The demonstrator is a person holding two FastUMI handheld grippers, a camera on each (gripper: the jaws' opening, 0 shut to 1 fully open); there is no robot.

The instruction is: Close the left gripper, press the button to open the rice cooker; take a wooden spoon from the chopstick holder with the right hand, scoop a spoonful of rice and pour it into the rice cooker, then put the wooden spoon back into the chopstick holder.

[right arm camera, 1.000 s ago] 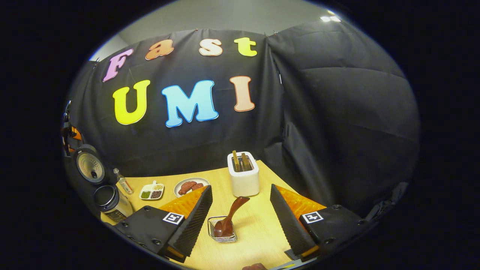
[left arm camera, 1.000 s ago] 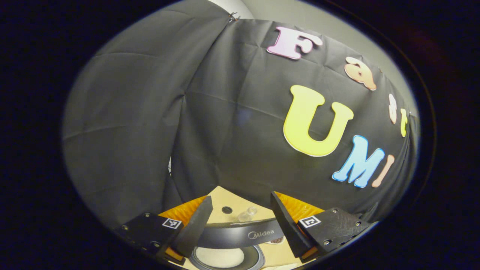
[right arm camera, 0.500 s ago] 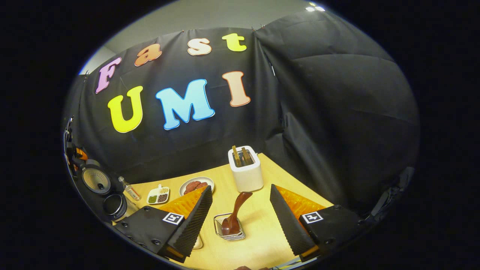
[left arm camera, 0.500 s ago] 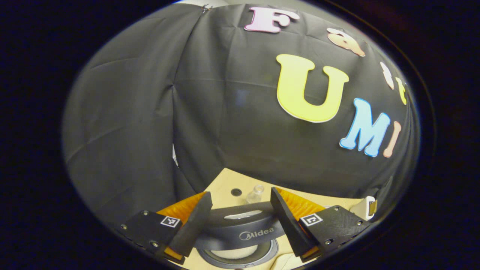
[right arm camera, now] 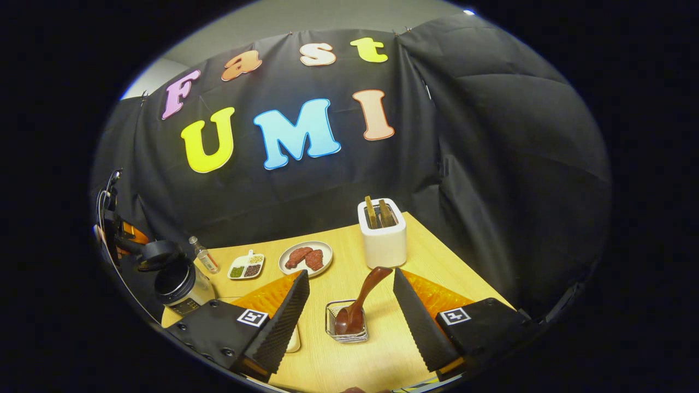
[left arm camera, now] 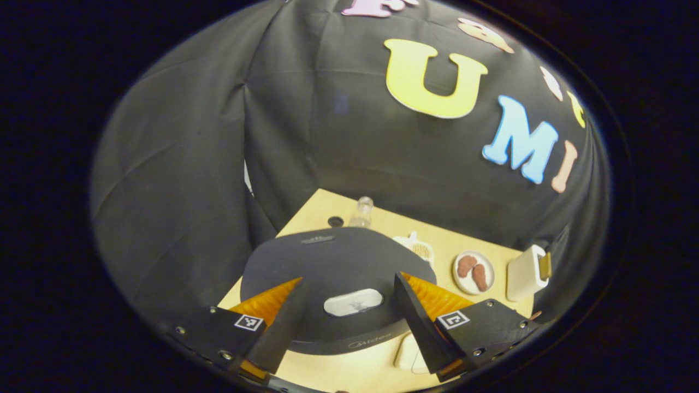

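Observation:
The rice cooker's dark lid (left arm camera: 333, 273) lies under my left gripper (left arm camera: 349, 281), its pale button (left arm camera: 353, 302) between my open fingers. In the right gripper view the cooker (right arm camera: 177, 284) stands at the far left. Its lid (right arm camera: 158, 252) is tipped low over the pot, with the left gripper (right arm camera: 128, 237) beside it. My right gripper (right arm camera: 349, 273) is open and holds nothing. It hovers near the wire chopstick holder (right arm camera: 345, 327). The brown wooden spoon (right arm camera: 360, 303) stands in the holder, handle leaning right.
A white toaster (right arm camera: 384, 240) with two slices stands at the back. Left of it are a plate of sausages (right arm camera: 306, 257), a divided dish of beans (right arm camera: 246, 266) and a small bottle (right arm camera: 203, 255). A pale dish (right arm camera: 294, 339) lies partly under my right gripper's finger.
The cooker's lid has swung down from upright to low over the pot, and the left gripper view has tilted down over it. The right gripper shifted slightly; the spoon stays in the holder.

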